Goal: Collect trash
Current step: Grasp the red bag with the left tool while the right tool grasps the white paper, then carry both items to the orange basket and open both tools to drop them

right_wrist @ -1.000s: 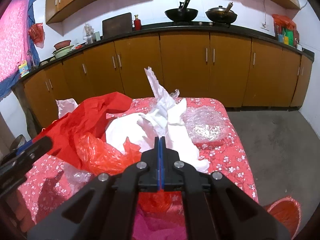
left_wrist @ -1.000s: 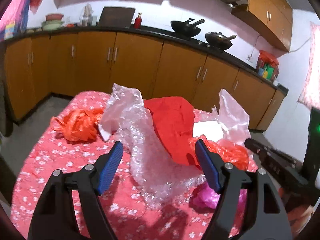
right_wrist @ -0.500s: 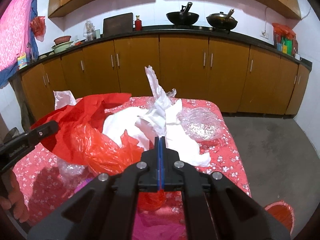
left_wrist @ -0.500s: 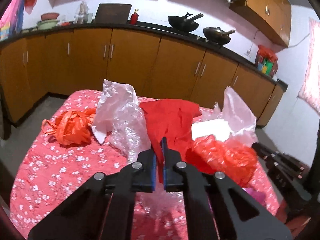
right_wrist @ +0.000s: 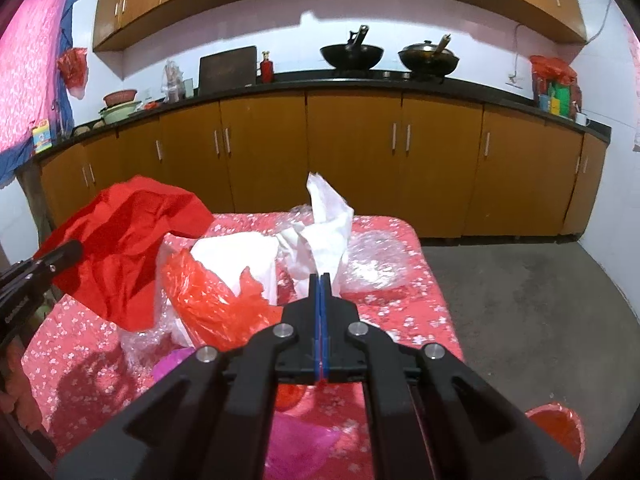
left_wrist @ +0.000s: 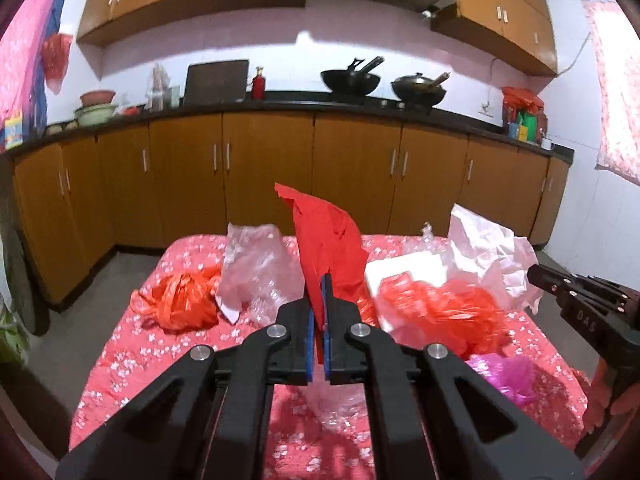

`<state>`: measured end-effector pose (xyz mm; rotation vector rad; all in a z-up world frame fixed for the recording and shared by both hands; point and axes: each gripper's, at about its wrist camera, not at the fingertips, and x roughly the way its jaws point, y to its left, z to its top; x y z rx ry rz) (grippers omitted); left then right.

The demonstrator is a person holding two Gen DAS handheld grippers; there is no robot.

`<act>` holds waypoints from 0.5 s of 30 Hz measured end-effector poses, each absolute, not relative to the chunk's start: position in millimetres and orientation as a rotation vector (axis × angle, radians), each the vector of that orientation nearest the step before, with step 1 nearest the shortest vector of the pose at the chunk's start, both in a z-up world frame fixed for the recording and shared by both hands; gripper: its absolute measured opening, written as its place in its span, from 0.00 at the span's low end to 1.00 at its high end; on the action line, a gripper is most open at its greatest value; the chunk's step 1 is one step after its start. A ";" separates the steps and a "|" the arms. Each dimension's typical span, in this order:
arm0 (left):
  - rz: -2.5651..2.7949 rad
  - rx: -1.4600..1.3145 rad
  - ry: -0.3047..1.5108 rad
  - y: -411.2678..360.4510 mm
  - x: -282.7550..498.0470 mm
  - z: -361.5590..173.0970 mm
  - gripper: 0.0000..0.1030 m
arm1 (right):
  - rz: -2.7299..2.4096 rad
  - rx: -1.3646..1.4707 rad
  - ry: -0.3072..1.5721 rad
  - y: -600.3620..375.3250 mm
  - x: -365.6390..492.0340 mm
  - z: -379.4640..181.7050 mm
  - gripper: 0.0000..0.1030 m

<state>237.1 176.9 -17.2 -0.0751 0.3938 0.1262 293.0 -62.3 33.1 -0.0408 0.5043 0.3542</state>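
Note:
My left gripper (left_wrist: pixel 318 286) is shut on a red paper sheet (left_wrist: pixel 330 244) and holds it lifted above the table; the sheet also shows in the right wrist view (right_wrist: pixel 124 248). My right gripper (right_wrist: pixel 320 280) is shut on a crumpled white paper (right_wrist: pixel 326 224). On the red flowered tablecloth (left_wrist: pixel 132 344) lie an orange plastic bag (left_wrist: pixel 180 304), clear plastic wrap (left_wrist: pixel 256 268), a crumpled red-orange bag (left_wrist: pixel 444 316), a white foam block (left_wrist: pixel 404 272) and a pink bag (left_wrist: pixel 504 372). The right gripper's body (left_wrist: pixel 588 312) shows at the right of the left view.
Wooden kitchen cabinets (right_wrist: pixel 352 160) with a black counter run behind the table. Two woks (right_wrist: pixel 352 54) stand on the stove. A red bin (right_wrist: pixel 556 428) stands on the grey floor right of the table. Bubble wrap (right_wrist: pixel 376 256) lies at the table's far right.
My left gripper has closed on the red sheet and lifted it off the pile. My right gripper has stayed shut on the white paper and risen slightly.

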 end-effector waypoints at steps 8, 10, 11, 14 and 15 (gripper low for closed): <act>0.060 -0.061 0.350 152.6 230.9 7.1 0.02 | 0.304 -0.008 0.458 -101.0 277.6 52.2 0.02; 0.040 -0.047 0.342 143.2 229.0 11.4 0.02 | 0.292 -0.001 0.450 -110.1 274.2 54.6 0.02; 0.029 -0.040 0.338 138.0 228.7 13.9 0.02 | 0.282 0.002 0.444 -116.3 272.1 56.3 0.02; -0.006 -0.025 0.333 121.7 229.7 19.5 0.02 | 0.256 0.016 0.433 -134.7 267.4 60.3 0.02; -0.021 -0.023 0.332 116.3 229.5 20.3 0.02 | 0.245 0.022 0.430 -141.8 265.4 61.3 0.02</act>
